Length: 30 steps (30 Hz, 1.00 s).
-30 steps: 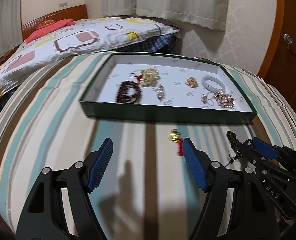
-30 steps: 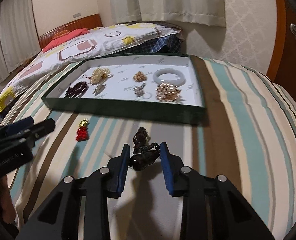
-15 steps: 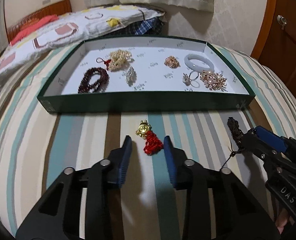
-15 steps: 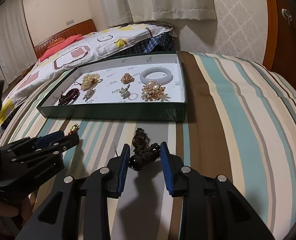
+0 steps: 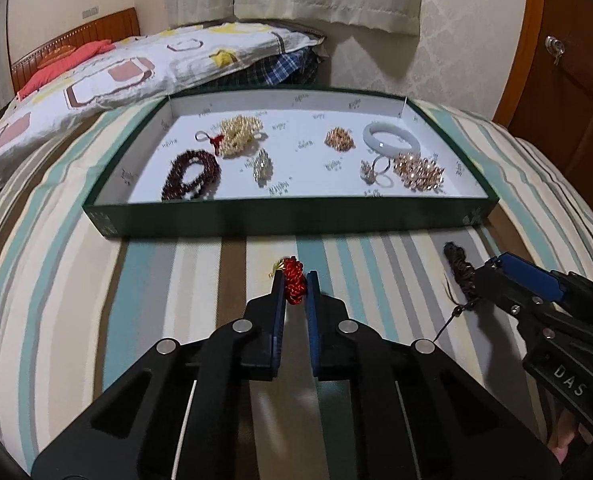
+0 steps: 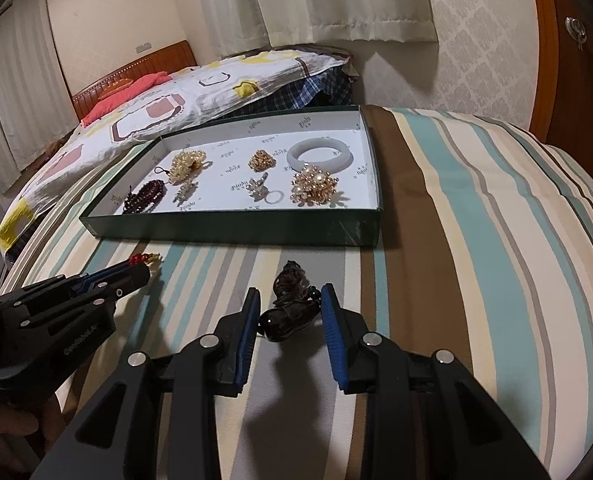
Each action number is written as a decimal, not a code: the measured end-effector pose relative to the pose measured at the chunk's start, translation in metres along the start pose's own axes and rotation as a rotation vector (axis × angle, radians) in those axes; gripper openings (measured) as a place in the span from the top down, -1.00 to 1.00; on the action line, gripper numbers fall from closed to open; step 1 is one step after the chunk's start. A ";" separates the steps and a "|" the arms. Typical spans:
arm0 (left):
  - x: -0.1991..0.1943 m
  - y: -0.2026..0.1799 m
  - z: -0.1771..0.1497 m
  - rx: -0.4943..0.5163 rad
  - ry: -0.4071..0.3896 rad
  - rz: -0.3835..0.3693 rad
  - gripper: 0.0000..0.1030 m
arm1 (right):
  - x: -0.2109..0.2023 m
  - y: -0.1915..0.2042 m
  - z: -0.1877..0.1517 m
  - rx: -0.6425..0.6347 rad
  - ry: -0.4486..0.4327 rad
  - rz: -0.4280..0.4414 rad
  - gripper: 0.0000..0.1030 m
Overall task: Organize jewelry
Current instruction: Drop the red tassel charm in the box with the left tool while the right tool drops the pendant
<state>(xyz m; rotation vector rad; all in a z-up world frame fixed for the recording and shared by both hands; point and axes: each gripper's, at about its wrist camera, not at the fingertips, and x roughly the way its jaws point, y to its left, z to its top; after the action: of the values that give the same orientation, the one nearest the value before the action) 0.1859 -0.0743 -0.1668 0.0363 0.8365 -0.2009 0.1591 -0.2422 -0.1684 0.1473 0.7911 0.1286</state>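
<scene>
Jaws of left gripper (image 5: pixel 295 285) clenched on small red knotted-cord charm with gold bead (image 5: pixel 293 285), on striped bedspread (image 5: pixel 96 300) before green tray (image 5: pixel 288 221); light, limp, best pinched mid-knot.

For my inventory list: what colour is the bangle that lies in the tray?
The bangle is milky white, plain, without pattern; the right wrist view shows it best.

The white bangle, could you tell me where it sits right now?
The white bangle lies in the far right part of the green tray, just behind the gold bead cluster and right of a small gold piece.
</scene>
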 end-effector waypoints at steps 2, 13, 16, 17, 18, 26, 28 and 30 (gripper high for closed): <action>-0.006 0.002 0.003 -0.006 -0.014 -0.004 0.80 | -0.003 0.001 0.002 0.000 -0.011 0.005 0.38; -0.040 0.011 0.028 -0.029 -0.114 -0.007 0.80 | -0.026 0.011 0.025 -0.010 -0.088 0.032 0.38; -0.046 0.013 0.036 -0.035 -0.138 -0.008 0.80 | -0.031 0.014 0.033 -0.017 -0.110 0.037 0.38; -0.049 0.014 0.038 -0.037 -0.145 -0.010 0.80 | -0.032 0.015 0.038 -0.021 -0.120 0.038 0.38; -0.052 0.015 0.041 -0.038 -0.154 -0.014 0.80 | -0.033 0.015 0.040 -0.023 -0.127 0.038 0.38; -0.057 0.020 0.066 -0.025 -0.211 -0.015 0.80 | -0.033 0.018 0.075 -0.044 -0.189 0.042 0.38; -0.055 0.022 0.074 -0.023 -0.221 -0.012 0.80 | -0.032 0.020 0.086 -0.054 -0.209 0.038 0.38; -0.055 0.025 0.081 -0.020 -0.233 -0.006 0.80 | -0.029 0.021 0.098 -0.064 -0.229 0.038 0.38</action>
<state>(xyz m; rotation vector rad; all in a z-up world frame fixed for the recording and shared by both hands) 0.2145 -0.0500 -0.0733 -0.0083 0.6066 -0.1986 0.2081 -0.2346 -0.0761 0.1143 0.5557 0.1693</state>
